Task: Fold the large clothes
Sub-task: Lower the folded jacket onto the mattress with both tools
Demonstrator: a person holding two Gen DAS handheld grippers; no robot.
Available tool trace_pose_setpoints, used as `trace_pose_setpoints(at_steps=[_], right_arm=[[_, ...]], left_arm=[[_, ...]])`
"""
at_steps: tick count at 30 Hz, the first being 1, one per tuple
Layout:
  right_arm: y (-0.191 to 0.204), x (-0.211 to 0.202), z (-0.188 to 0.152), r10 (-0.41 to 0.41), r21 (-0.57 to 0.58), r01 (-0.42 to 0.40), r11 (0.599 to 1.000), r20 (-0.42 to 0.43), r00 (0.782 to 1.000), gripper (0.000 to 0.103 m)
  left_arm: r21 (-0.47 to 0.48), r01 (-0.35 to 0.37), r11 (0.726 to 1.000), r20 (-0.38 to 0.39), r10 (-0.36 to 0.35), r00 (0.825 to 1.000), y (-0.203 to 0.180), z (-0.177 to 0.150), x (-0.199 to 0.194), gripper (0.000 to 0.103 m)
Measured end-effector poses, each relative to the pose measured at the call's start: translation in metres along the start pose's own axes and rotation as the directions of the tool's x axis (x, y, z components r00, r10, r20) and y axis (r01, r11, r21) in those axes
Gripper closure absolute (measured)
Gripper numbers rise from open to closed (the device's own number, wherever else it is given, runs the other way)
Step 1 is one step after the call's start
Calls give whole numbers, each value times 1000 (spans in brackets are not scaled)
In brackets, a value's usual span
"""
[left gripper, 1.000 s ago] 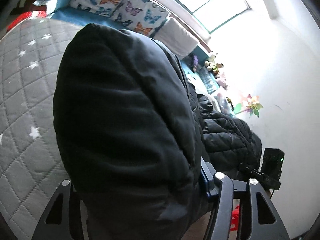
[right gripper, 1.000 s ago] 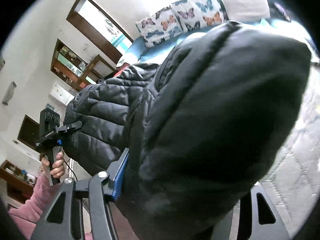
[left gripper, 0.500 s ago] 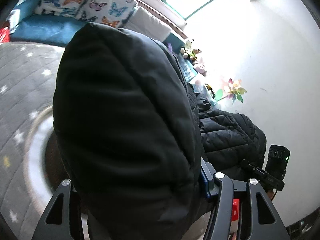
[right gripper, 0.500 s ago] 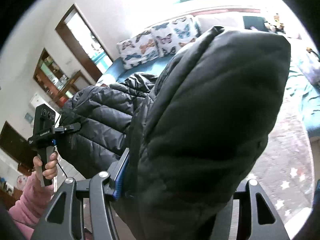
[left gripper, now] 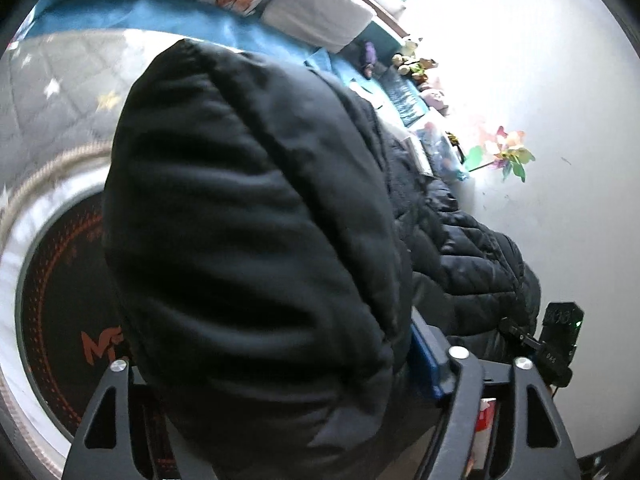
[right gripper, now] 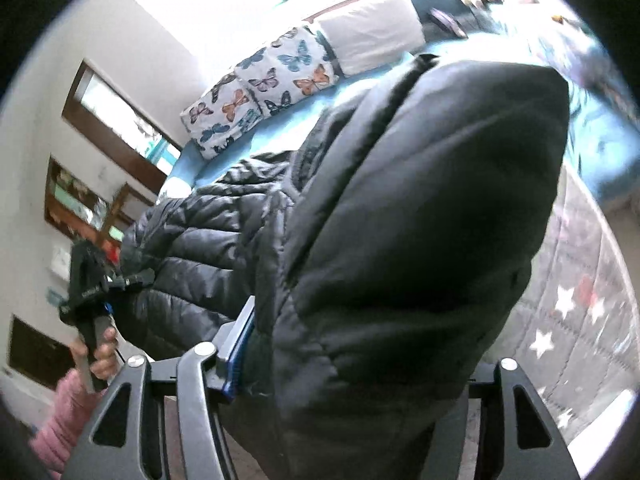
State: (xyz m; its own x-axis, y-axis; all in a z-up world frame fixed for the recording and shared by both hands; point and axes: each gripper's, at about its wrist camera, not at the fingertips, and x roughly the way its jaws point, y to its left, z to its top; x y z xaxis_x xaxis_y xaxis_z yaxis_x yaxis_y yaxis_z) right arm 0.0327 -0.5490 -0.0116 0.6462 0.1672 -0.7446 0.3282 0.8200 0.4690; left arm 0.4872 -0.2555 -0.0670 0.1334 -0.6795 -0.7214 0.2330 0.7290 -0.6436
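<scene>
We note butterfly-print cushions at the far side on a blue sofa, with a white pillow to their right. A grey quilted star mat lies near right. Against the white wall stands a coloured pinwheel. A round black-and-orange rug lies near left.

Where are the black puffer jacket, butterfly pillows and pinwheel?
black puffer jacket (left gripper: 248, 220): left wrist view, smooth bulging panel.
butterfly pillows (right gripper: 260, 92): right wrist view, front face of the pair.
pinwheel (left gripper: 506, 152): left wrist view, colourful blades against the wall.
</scene>
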Motion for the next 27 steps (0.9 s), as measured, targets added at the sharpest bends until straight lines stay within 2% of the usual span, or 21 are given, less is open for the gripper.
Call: trace_pose_setpoints(at_steps=[2,3,6,7,9,12,14,16,18,21,22,24,25,27], right_arm=[[-12,9,-2,7,39,-6,999,-16,1000,26],[-14,10,-1,11,54,-10,999,-18,1000,23],[-21,11,-1,27,101,-24,995,-27,999,17],[-23,9,-2,27,112,-23,993,-34,999,17],[-35,-4,-5,23,132,-18,991,-32,999,17],[-46,-23,-10,-37,136,39,990,-18,999,17],[-39,-38,-10,-124,107,123,987,5,992,17],[-32,-51,-9,-220,76,217,973,32,975,17],[-17,-62,-5,-325,28,323,946,77,943,17],[-3,-69,0,-369,-15,375,927,145,918,17],[4,-68,2,-357,-28,366,930,166,919,17],[15,-62,7,-312,-48,323,945,166,936,17],[17,-54,10,-298,-51,309,950,162,941,17],[21,-40,15,-261,-52,271,961,145,954,17]], left_arm=[[-25,3,1000,-7,-3,1000,3,-10,10,9],[-39,8,999,-12,-9,1000,-13,-6,29,6],[-80,51,996,-29,-53,998,5,-5,29,3],[-96,63,993,-26,-66,997,25,-8,24,3],[-119,80,990,-1,-81,997,39,-6,16,3],[-129,54,990,64,-46,997,58,2,-17,3],[-110,29,993,106,-18,994,61,7,-44,3],[-79,7,997,129,3,992,53,14,-69,3],[-40,-26,999,155,32,987,41,16,-84,3],[17,-15,1000,173,12,985,2,17,-87,3],[30,-8,1000,171,3,985,-8,15,-90,3],[68,16,998,138,-25,990,-48,17,-63,3],[81,23,996,120,-33,992,-58,16,-62,3],[113,8,994,96,-19,995,-75,15,-51,3]])
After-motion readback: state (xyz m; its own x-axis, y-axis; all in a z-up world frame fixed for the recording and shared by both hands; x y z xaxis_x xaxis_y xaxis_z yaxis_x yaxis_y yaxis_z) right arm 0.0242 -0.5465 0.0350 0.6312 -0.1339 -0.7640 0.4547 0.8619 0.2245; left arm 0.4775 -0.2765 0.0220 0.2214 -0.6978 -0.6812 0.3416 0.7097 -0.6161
